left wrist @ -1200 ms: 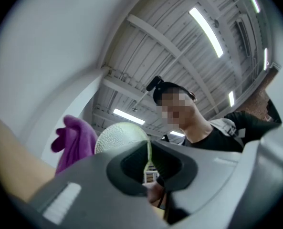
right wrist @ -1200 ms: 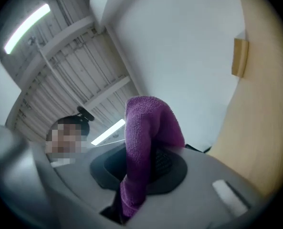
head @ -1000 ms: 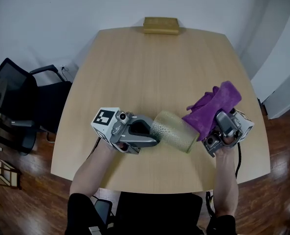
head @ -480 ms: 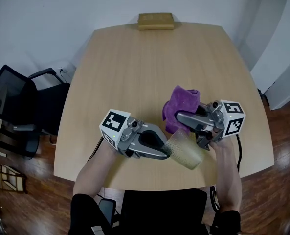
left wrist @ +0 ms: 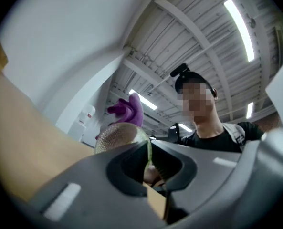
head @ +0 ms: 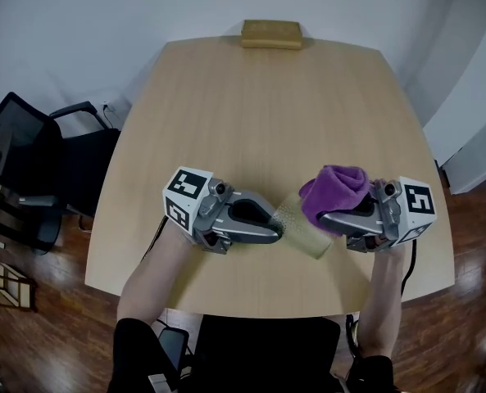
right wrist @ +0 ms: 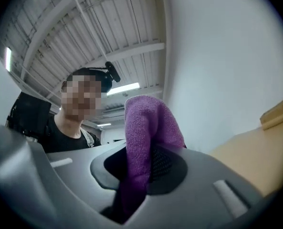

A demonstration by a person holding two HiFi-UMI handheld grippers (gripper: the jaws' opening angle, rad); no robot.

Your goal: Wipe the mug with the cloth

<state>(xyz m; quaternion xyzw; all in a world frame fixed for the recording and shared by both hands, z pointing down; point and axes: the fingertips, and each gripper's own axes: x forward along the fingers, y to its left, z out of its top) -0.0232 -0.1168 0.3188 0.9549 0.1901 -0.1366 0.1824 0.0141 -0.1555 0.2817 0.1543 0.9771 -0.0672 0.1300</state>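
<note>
1. One pale-gold, speckled cylindrical mug (head: 302, 226) lies on its side in the air just above the light wooden surface (head: 259, 121), near its front edge. Its long axis runs from the left gripper (head: 277, 231) down and right towards the person, with the open mouth facing that gripper
2. Its glossy wall is dotted all over with fine spots
3. The left gripper's jaws are clenched on the thin rim wall. The right gripper's (head: 323, 217) jaws clamp a bunched purple fleecy cloth (head: 334, 191), which touches the mug's upper right end
4. Half a second earlier the cloth sat further left, behind the mug's middle, and the right gripper was angled. Now it lies level, pointing left
</note>
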